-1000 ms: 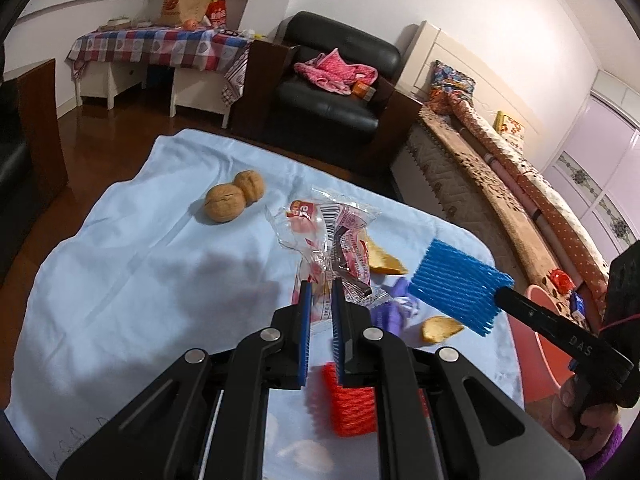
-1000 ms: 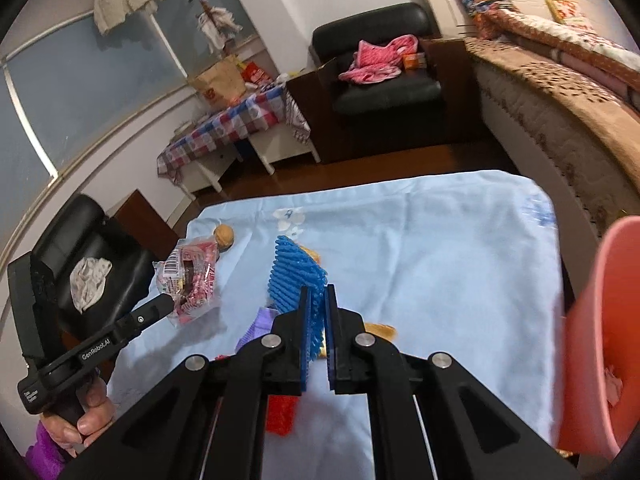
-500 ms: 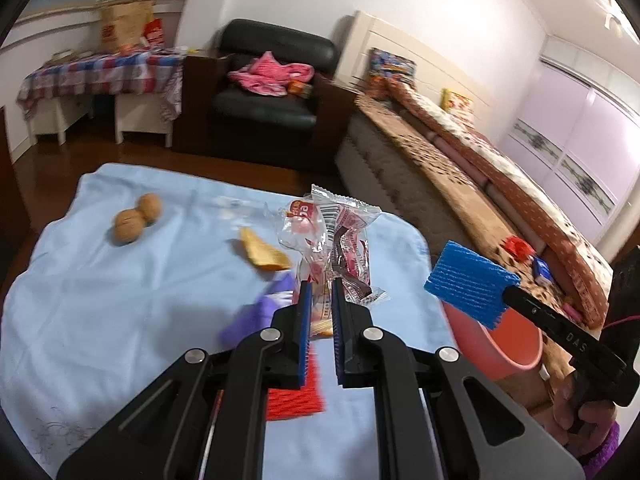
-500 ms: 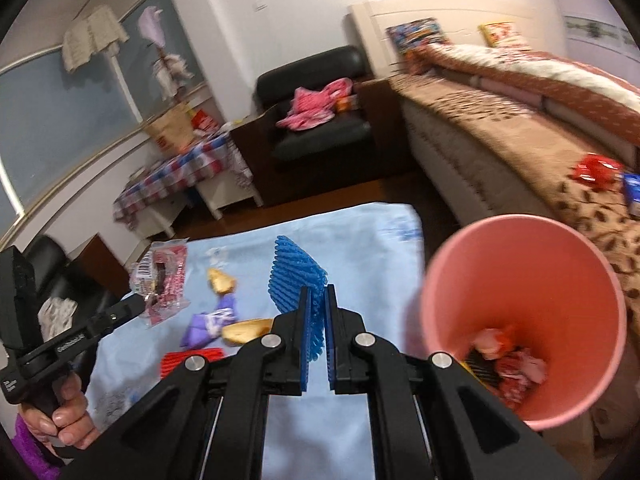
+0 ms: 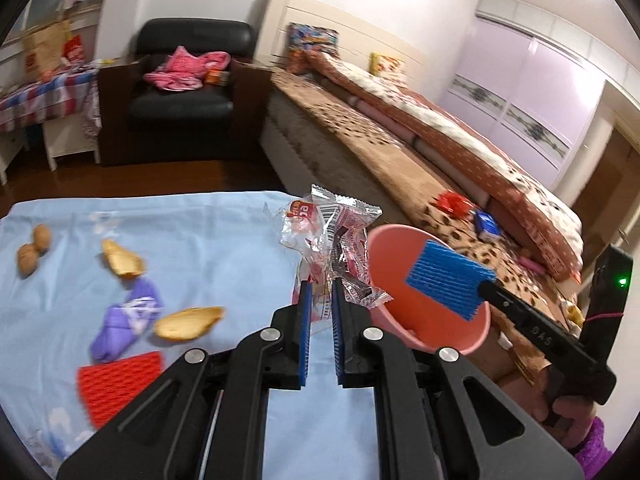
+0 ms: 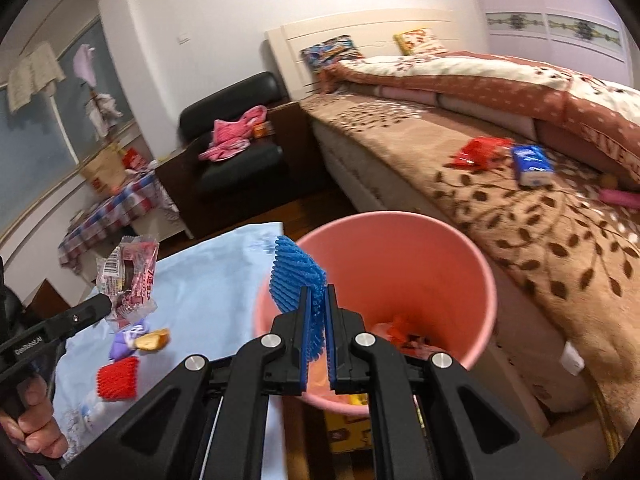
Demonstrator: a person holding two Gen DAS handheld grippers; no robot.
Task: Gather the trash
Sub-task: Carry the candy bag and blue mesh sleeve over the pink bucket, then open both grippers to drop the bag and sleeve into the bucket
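Both grippers have carried their loads away from the table and toward the pink bin point(image 6: 472, 280) during the last second. One second ago the blue foam net point(image 6: 298, 276) was low over the blue cloth point(image 5: 192, 236) and the bin was only at the edge of the right view; now the right gripper point(image 6: 316, 312) holds the net over the near rim of the bin, with its jaws clamped on the lower part of the net. In the left view the net point(image 5: 448, 280) appears in front of the bin's opening point(image 5: 392, 248). The left gripper point(image 5: 319, 300) is closed on the crumpled wrapper point(image 5: 336, 240), which has also come nearer to the bin and now hangs just beside its left rim, above the edge of the cloth. The bin already has some red and orange trash at the bottom. I judge that the net is almost ready to be dropped; a small move forward would put it fully over the opening, because part of it seems to be over the rim only. The wrapper needs more travel to the right. On the cloth remain the red net point(image 5: 116, 384), the purple wrapper point(image 5: 128, 316), two peel pieces point(image 5: 188, 322) and two walnuts point(image 5: 34, 248), so much collecting is left.
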